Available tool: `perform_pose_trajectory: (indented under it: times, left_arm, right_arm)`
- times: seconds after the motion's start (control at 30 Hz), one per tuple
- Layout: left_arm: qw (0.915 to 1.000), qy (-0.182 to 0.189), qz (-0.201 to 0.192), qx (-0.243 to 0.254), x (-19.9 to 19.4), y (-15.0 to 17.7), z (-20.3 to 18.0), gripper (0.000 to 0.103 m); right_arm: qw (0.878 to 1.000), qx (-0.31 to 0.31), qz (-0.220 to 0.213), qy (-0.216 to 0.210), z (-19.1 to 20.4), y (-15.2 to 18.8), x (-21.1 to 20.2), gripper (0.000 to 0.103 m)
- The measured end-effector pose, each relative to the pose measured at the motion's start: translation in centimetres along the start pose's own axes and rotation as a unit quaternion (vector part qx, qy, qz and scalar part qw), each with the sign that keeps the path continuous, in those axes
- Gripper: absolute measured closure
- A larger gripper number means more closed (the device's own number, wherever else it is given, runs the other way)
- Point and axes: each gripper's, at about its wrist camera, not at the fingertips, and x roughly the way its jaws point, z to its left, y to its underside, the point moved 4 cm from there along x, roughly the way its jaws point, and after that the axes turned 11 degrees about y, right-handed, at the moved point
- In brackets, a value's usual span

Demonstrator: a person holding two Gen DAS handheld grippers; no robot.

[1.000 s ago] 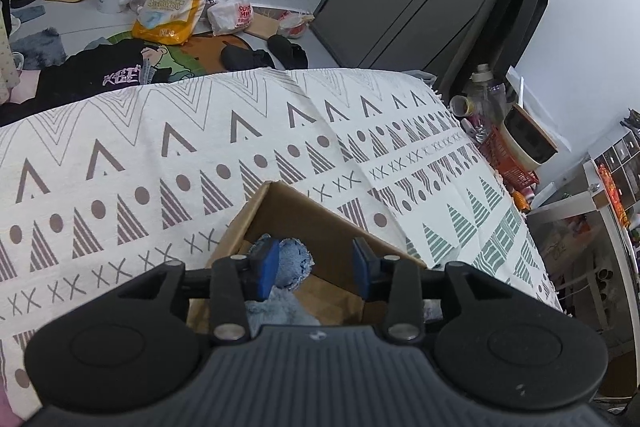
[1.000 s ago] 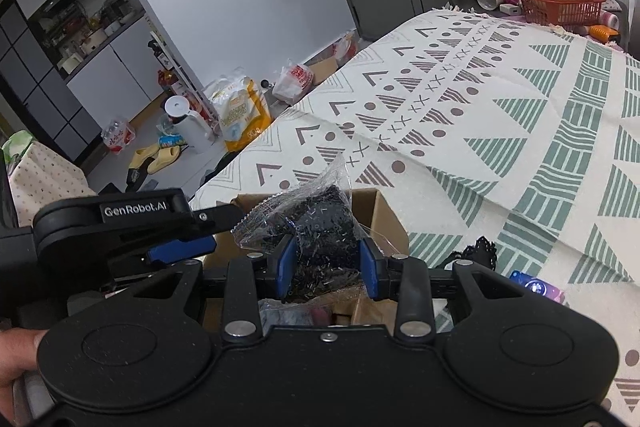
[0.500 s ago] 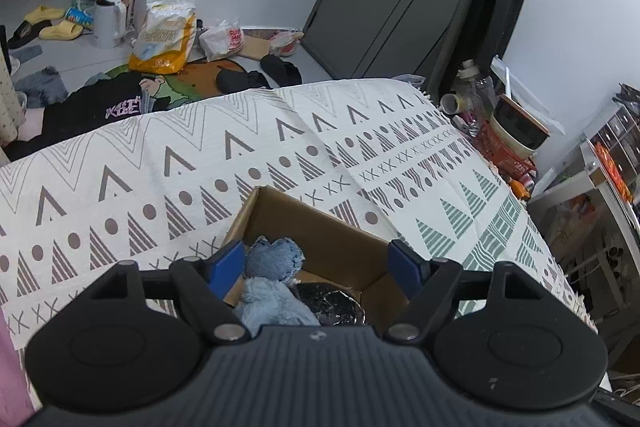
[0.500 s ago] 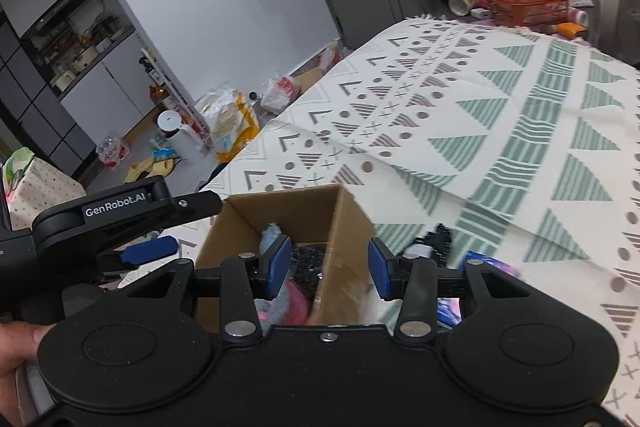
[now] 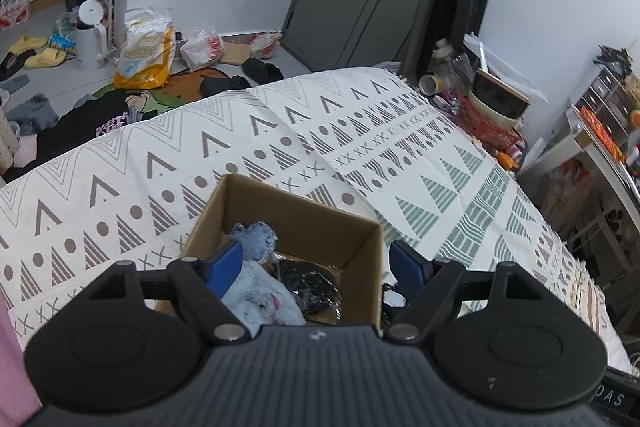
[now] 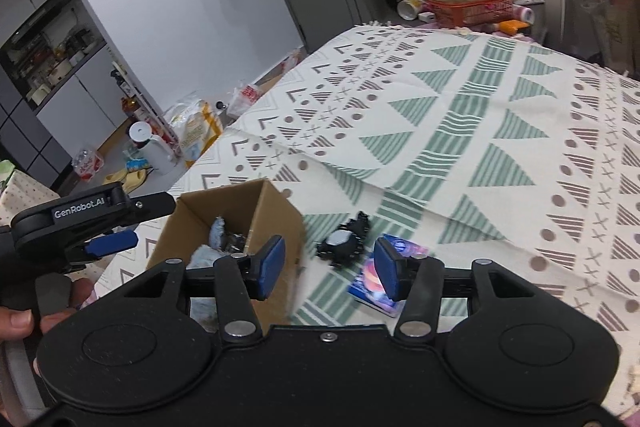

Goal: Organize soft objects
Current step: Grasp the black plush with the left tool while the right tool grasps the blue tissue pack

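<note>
Black lace item [image 6: 343, 241] (beside cardboard box [image 6: 276, 215])

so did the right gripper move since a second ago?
Yes. The right gripper has shifted rightward off the brown cardboard box, now open over the black lacy item on the patterned cloth.

A cardboard box [image 5: 362, 243] is set on the cloth-covered bench [image 5: 400, 147], directly ahead of the left gripper [image 5: 316, 265]. Fluffy cloths [image 5: 256, 299] and a bagged item [image 5: 308, 285] are held inside it. Ahead of the right gripper [image 6: 330, 267], a lace piece [image 6: 344, 241] and a flat packet [image 6: 378, 283] are laid beside the box, to its right.
</note>
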Motion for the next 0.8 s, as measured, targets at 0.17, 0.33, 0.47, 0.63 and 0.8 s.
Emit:
perform_pose_trajectory:
  times: [0.17,0.33,0.47,0.63,0.8]
  left_arm:
    - [0.9996,0.013,0.005,0.025,-0.2,0.7,-1.6,0.024]
    - [0.9979,0.020,0.013,0.059,0.3,1.5,-3.5,0.024]
    - [0.9945,0.027,0.028,0.098,1.3,2.0,-5.0,0.027]
    - [0.9875,0.034,0.042,0.148,2.6,2.6,-7.5,0.029]
    - [0.9809,0.037,0.068,0.178,4.3,3.1,-9.1,0.043]
  right_arm:
    - [1.000,0.013,0.006,0.001,-1.8,0.4,-0.3,0.052]
    - [0.999,0.031,0.016,-0.006,-3.5,1.1,0.3,0.052]
    - [0.998,0.062,0.025,-0.018,-5.1,1.8,1.4,0.052]
    - [0.991,0.114,0.049,-0.044,-6.5,2.6,3.3,0.052]
    - [0.987,0.133,0.064,-0.063,-6.9,2.9,4.7,0.053]
